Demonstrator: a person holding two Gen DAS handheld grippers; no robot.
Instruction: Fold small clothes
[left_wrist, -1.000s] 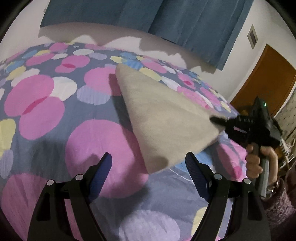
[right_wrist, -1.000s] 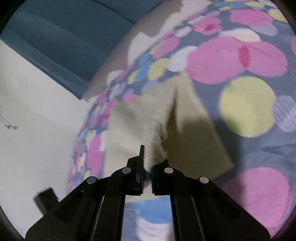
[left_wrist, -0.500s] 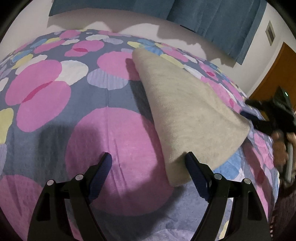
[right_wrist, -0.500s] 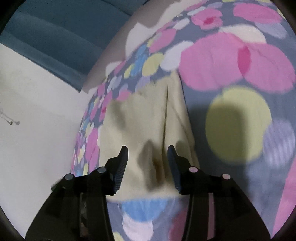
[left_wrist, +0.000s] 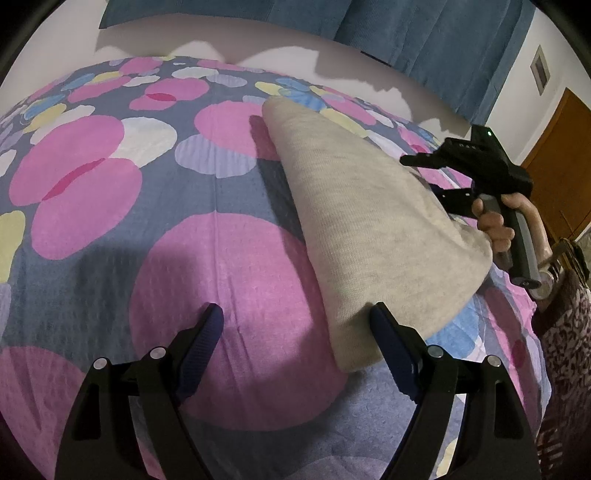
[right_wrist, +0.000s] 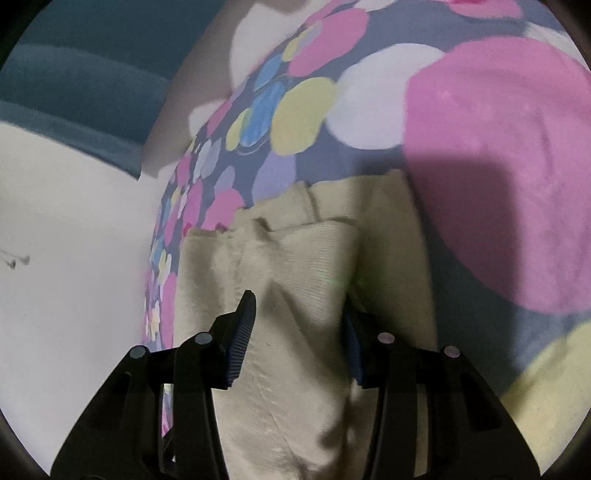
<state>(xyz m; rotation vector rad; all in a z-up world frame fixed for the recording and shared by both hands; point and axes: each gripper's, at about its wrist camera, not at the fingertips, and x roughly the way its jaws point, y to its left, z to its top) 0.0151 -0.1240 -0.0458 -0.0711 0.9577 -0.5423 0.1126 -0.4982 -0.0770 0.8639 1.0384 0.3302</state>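
Our left tongs (left_wrist: 295, 332) gape over the bedspread (left_wrist: 110, 221); only our right tongs (right_wrist: 295, 314), apart, show the beige garment's (right_wrist: 314, 258) folds

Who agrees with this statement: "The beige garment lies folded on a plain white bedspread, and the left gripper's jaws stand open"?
Wrong in one respect: the bedspread is not plain white but grey-blue with large pink, yellow and white circles, as the left wrist view shows. The beige garment does lie folded on it, and the left gripper stands open.

Dim indoor light, heavy fisheye bend, black corners.
Sharp in left wrist view; hard shadows across the pink-spotted grey-blue bedspread (left_wrist: 207, 236). Smeared by motion in right wrist view, folded beige knit garment (right_wrist: 317, 280) soft.
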